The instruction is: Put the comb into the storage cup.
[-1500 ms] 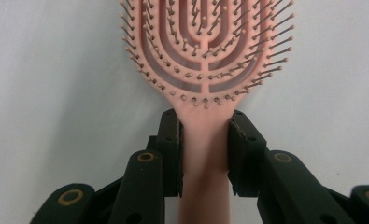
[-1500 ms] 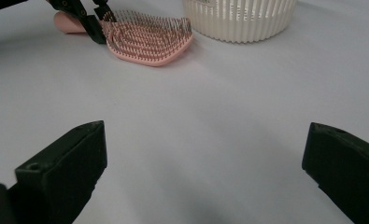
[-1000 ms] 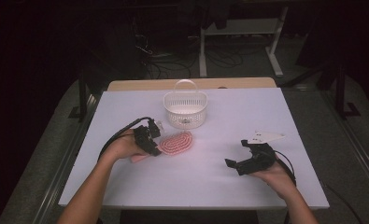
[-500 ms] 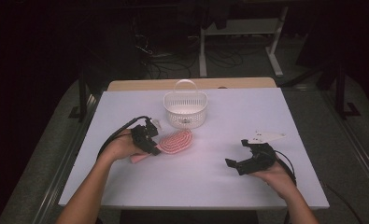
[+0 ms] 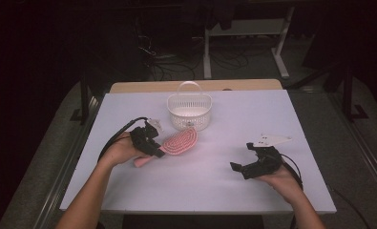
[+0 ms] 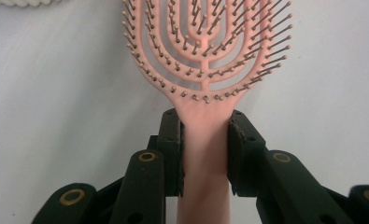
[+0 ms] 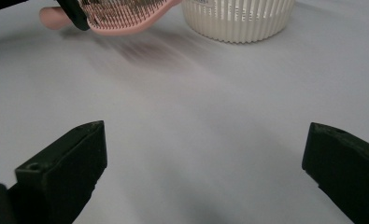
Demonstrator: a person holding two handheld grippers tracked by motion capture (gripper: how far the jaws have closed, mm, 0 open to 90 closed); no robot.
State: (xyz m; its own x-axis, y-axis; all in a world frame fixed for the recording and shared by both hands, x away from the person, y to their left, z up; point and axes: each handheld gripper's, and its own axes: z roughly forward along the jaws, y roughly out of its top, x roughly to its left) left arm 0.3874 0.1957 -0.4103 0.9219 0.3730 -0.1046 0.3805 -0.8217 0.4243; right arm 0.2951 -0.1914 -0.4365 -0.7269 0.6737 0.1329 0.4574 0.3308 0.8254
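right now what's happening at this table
A person works with a handheld gripper in each hand. The left gripper is shut on the handle of a pink plastic hairbrush with vented bristle rows, held just in front of a white slotted plastic basket on the white table. In the right gripper view the brush hangs slightly above the tabletop. The right gripper sits apart with its fingers wide open, holding nothing.

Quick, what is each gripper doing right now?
Left gripper: closed on the pink hairbrush handle.
Right gripper: open, holding nothing.
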